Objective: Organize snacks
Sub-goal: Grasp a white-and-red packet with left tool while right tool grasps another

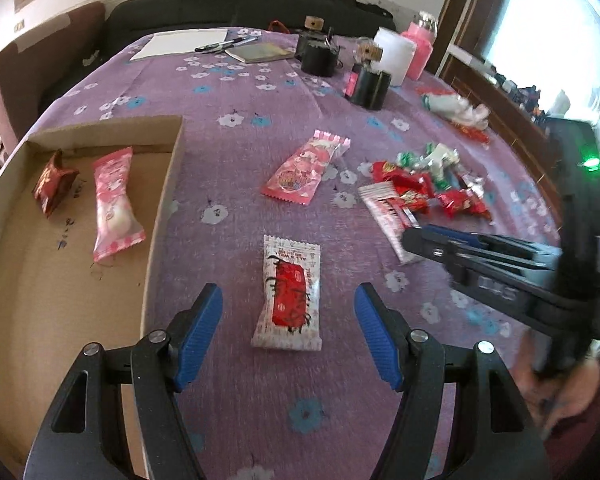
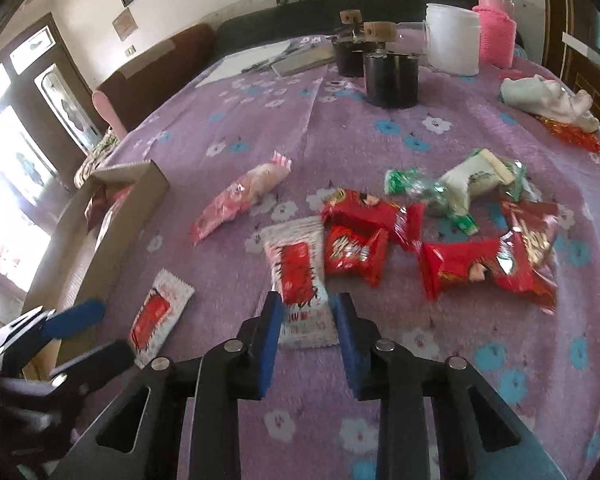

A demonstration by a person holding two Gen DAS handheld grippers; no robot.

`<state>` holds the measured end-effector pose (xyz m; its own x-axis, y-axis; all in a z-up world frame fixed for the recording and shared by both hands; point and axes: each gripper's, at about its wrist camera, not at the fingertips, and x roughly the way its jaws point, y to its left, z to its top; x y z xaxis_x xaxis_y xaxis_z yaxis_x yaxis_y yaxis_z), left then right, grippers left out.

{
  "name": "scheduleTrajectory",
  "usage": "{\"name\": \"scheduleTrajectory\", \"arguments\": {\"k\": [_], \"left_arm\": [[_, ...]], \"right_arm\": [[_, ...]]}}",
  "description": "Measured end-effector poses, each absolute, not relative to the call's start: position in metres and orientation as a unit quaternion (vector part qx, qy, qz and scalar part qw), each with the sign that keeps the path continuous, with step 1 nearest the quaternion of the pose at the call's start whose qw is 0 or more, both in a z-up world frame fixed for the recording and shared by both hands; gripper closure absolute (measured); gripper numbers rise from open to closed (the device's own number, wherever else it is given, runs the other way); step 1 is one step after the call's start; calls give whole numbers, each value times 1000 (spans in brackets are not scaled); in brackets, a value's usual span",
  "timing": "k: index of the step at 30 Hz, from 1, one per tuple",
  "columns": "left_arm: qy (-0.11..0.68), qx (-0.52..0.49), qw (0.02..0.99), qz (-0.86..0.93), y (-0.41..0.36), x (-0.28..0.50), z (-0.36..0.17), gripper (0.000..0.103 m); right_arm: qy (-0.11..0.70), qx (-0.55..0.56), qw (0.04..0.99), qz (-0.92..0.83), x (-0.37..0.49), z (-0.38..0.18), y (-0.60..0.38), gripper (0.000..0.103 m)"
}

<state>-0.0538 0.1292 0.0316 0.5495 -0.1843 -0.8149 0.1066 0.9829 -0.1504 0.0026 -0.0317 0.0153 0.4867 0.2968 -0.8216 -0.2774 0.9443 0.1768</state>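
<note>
While L gripper (image 1: pixel 288 334) hangs open over wht/red packet (image 1: pixel 287 294), R gripper (image 2: pixel 306 326) jaws clamp 2nd packet (image 2: pixel 300 280); box (image 1: pixel 60 280) w/ 2 snacks.

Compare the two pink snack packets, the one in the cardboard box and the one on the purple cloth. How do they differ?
The boxed pink packet is pale, with a plain whitish centre; the pink packet on the cloth is deeper pink-red with a cartoon print. One lies inside the cardboard box, the other outside it. Both lie flat, with crimped ends.
</note>
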Motion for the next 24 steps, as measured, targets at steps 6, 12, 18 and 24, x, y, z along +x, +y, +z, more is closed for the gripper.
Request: {"name": "scheduleTrajectory", "arguments": {"k": [6,12,18,24], "left_arm": [[473,20,879,-62,110,-42,18,35],[459,42,885,-66,110,-43,16,36],[448,-7,889,-93,123,-42,24,39],[399,-28,903,-156,123,-57,42,39]], "right_arm": [[475,27,861,180,-1,17,-39,68],[464,25,868,174,5,19,-31,54],[467,-18,870,156,10,11,-12,55],[467,-24,872,146,4,10,-17,73]]}}
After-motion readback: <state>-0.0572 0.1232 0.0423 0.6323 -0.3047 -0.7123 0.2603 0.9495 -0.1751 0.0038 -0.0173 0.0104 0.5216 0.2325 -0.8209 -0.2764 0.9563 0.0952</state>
